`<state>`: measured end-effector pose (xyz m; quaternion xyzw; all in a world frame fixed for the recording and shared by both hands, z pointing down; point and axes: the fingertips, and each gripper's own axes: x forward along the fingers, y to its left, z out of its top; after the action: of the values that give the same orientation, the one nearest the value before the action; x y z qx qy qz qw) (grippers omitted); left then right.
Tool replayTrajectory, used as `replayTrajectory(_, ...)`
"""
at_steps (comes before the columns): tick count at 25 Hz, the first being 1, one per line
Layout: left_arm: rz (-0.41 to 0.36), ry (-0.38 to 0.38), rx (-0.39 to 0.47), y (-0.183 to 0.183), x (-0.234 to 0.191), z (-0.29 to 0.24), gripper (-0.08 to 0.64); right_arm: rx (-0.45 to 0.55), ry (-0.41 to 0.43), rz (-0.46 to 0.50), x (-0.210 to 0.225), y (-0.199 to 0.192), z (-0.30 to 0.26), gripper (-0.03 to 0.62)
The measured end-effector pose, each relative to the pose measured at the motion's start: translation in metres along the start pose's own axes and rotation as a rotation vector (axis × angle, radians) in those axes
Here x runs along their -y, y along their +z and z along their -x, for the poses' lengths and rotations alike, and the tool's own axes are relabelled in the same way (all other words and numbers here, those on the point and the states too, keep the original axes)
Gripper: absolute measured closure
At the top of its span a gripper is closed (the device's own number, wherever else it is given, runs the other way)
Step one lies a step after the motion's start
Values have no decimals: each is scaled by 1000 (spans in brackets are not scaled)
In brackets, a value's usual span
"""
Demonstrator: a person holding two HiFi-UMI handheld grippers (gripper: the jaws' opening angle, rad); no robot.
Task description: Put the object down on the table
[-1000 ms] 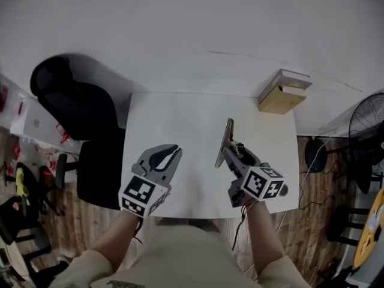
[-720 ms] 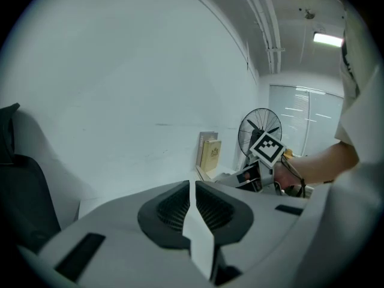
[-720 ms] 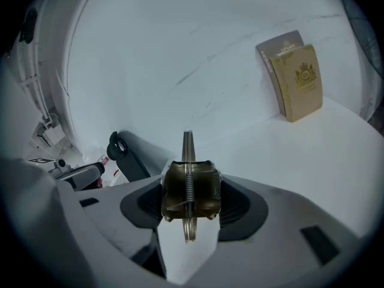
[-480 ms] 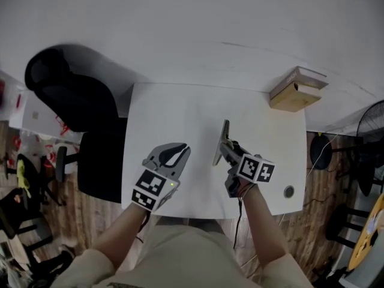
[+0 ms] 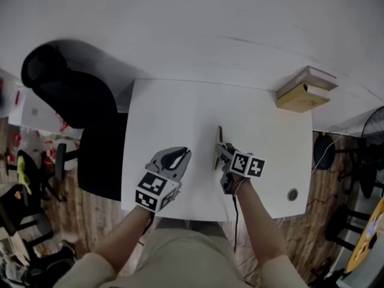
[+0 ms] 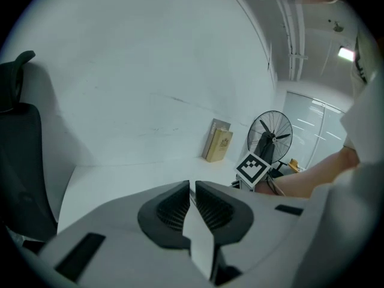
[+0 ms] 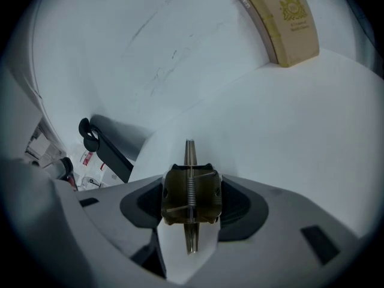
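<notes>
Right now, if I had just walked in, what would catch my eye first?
The right gripper stands out first: over the near part of the white table, it is clamped on a brown spring clip held on edge. To its left, the left gripper is shut and empty. A tan box sits at the table's far right corner, and a black chair stands off the left side.

It looks like an office-type workroom: a plain white table [image 5: 180,110] stands against a bare white wall [image 5: 192,17], a black office chair [image 5: 72,101] at the table's left side, a pedestal fan [image 6: 270,138] beyond its right side, wood-plank floor [image 5: 84,215] around it
</notes>
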<state>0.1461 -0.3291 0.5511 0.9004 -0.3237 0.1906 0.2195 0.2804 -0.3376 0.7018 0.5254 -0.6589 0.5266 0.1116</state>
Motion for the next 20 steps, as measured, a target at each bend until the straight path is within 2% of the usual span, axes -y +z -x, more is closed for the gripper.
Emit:
replayTrajectory(6, 33, 48, 19, -7, -10, 8, 515, 4, -47, 71, 4, -5, -9, 359)
replayTrajectory(8, 27, 48, 19, -9, -11, 9, 515, 9, -75, 92, 6, -4, -8, 357)
replayTrajectory(11, 28, 48, 27, -9, -10, 13, 514, -7, -153, 184, 14, -6, -7, 353)
replayTrajectory(20, 47, 26, 43, -13, -1, 26, 515, -18, -248, 337, 22, -10, 10, 310)
